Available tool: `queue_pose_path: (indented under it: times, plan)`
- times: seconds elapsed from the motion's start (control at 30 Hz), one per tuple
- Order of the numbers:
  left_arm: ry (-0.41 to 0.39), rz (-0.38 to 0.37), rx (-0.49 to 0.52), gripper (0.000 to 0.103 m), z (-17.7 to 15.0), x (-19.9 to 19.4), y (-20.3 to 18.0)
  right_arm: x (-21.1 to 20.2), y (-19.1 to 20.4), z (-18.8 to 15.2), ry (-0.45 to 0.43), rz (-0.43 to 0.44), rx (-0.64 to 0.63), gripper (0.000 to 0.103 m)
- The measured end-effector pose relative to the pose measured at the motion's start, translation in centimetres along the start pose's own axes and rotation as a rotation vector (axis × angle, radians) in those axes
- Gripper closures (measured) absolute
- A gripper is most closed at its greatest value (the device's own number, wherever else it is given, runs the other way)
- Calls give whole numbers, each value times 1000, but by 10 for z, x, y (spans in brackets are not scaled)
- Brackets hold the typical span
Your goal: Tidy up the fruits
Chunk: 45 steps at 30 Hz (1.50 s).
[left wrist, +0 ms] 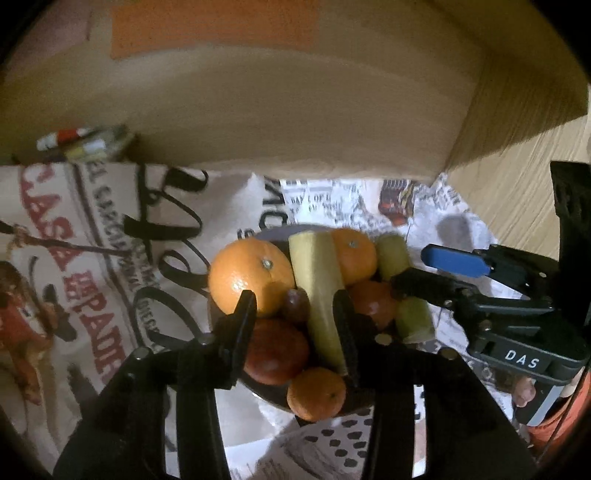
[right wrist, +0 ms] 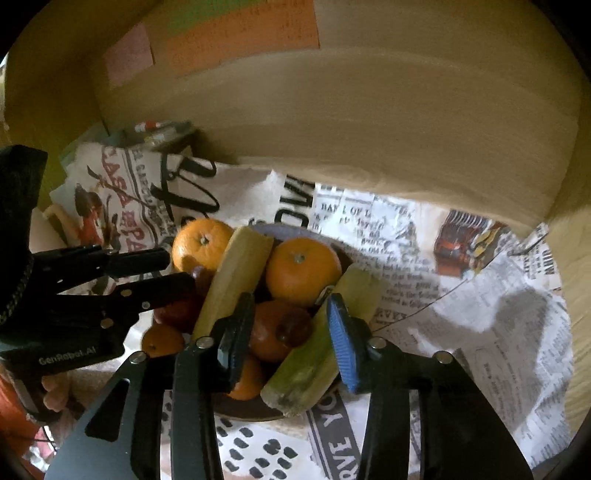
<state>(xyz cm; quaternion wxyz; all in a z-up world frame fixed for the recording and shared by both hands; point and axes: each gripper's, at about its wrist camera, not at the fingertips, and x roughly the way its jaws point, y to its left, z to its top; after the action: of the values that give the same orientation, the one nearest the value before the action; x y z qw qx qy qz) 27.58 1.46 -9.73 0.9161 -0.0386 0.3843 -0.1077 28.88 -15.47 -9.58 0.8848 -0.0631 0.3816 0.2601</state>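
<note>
A dark bowl [right wrist: 295, 232] on newspaper holds several fruits: two large oranges [left wrist: 251, 275] [right wrist: 303, 271], a small mandarin [left wrist: 317, 394], dark red fruits [left wrist: 275, 350] [right wrist: 275, 330], a grape [left wrist: 295, 304] and pale yellow-green stalk pieces [left wrist: 321, 291] [right wrist: 236, 280] [right wrist: 317, 354]. My left gripper [left wrist: 295, 317] is open above the bowl, its jaws on either side of a stalk piece and the red fruit. My right gripper [right wrist: 290, 332] is open above the bowl's right half, over the red fruit; it also shows in the left wrist view [left wrist: 424, 269]. The left gripper shows in the right wrist view [right wrist: 177, 269].
Printed newspaper sheets [right wrist: 461, 302] cover the wooden surface. A wooden wall [left wrist: 295, 122] rises right behind the bowl, with orange paper notes [right wrist: 240, 33] on it. Small tubes and packets [left wrist: 85, 142] lie at the back left.
</note>
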Motion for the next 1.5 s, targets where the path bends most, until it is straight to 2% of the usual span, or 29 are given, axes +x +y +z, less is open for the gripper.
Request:
queue_pose_path:
  times: [0.3,0.57,0.7,0.87,0.93,1.03,1.2,1.33,1.5]
  plan:
    - [-250,70,9,60,-2,-96,-19,-80,17,8,-201,-10,13,65]
    - [-432,80,23,59,-22,-185,-43,-166,49,-8,-396,-7,6,65]
    - [-502,105,36,48,-40,-220,-54,-201,67,-23,-473,-2,-13,56]
    - [-546,117,38,37,-62,-251,-64,-224,84,-42,-534,-21,-26,42]
    - [-560,126,36,31,-69,-258,-67,-230,89,-47,-551,-25,-29,38]
    - [-575,131,35,20,-79,-266,-70,-239,94,-56,-573,-44,-30,26]
    - [-591,141,38,9,-91,-275,-75,-246,100,-67,-589,-66,-24,15]
    - [-619,170,47,0,-97,-281,-80,-253,101,-76,-620,-100,-9,0]
    - [-615,164,46,0,-99,-282,-81,-256,102,-78,-628,-108,-7,0]
